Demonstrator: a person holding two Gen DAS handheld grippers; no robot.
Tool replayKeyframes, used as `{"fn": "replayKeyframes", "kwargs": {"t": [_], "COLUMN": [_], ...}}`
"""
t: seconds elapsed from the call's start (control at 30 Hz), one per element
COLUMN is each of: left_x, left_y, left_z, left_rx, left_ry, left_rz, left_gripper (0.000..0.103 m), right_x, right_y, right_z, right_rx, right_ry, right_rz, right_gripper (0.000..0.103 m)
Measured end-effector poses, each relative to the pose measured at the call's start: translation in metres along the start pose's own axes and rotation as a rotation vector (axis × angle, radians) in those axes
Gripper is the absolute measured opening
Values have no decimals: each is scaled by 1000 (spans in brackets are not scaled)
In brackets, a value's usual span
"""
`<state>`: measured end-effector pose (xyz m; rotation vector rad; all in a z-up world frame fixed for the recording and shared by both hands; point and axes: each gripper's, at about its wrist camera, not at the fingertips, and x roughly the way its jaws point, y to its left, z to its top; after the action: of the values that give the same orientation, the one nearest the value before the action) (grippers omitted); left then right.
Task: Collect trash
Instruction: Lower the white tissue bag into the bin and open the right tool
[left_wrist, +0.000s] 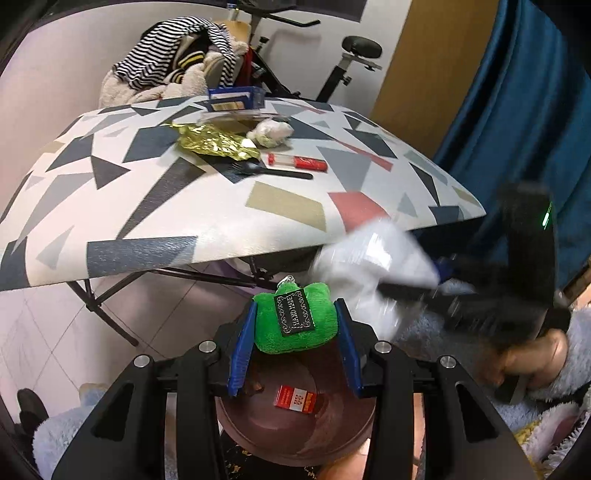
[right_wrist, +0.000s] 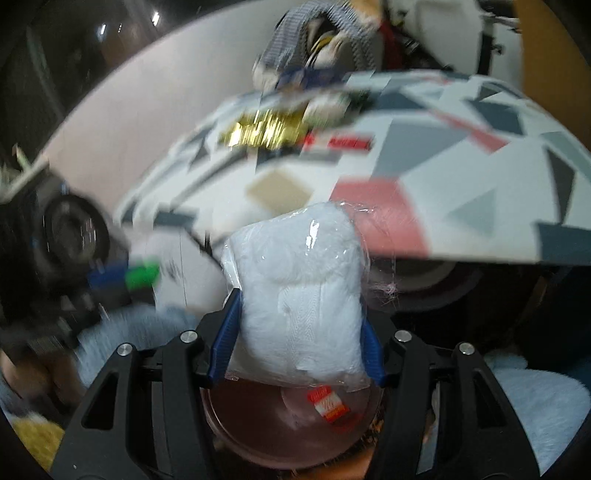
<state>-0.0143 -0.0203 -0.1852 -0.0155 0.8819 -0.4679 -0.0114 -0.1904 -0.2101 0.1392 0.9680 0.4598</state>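
Both my grippers loaded, hanging over the brown bin below the table's near edge.

My left gripper (left_wrist: 295, 328) has its blue pads clamped on a green plush keychain (left_wrist: 295, 321); the black tag on it carries ornate white lettering I can't read. My right gripper (right_wrist: 299, 332) is squeezed on a white wad in clear plastic wrap (right_wrist: 299, 291). Under both sits the brown bin (left_wrist: 258, 432), w/ a small red-and-white packet (left_wrist: 295, 398) inside, print too small to read. On the patterned table (left_wrist: 147, 221), toward the far edge: gold foil wrapper (left_wrist: 214, 142), crumpled white tissue (left_wrist: 269, 132), red tube (left_wrist: 297, 161), black plastic fork (left_wrist: 269, 171), blue box (left_wrist: 234, 99) at the far edge. No legible writing on any of them.
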Motion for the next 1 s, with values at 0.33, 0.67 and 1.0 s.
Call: {"fn": "replayKeyframes", "kwargs": {"t": [0.33, 0.67, 1.0], "left_x": [-7, -7, -5], "left_y": [12, 17, 16], "left_z": [-1, -5, -7], "left_rx": [-35, -43, -40], "left_ry": [-21, -17, -10], "left_rz": [26, 32, 32], "left_gripper": [41, 41, 41], "right_x": [75, 106, 93], "right_y": [16, -2, -10], "right_z": [-25, -41, -32], "right_rx": [-118, -63, -23], "right_ry": [288, 431, 360], "right_rz": [-81, -186, -131], "right_gripper": [58, 62, 70]}}
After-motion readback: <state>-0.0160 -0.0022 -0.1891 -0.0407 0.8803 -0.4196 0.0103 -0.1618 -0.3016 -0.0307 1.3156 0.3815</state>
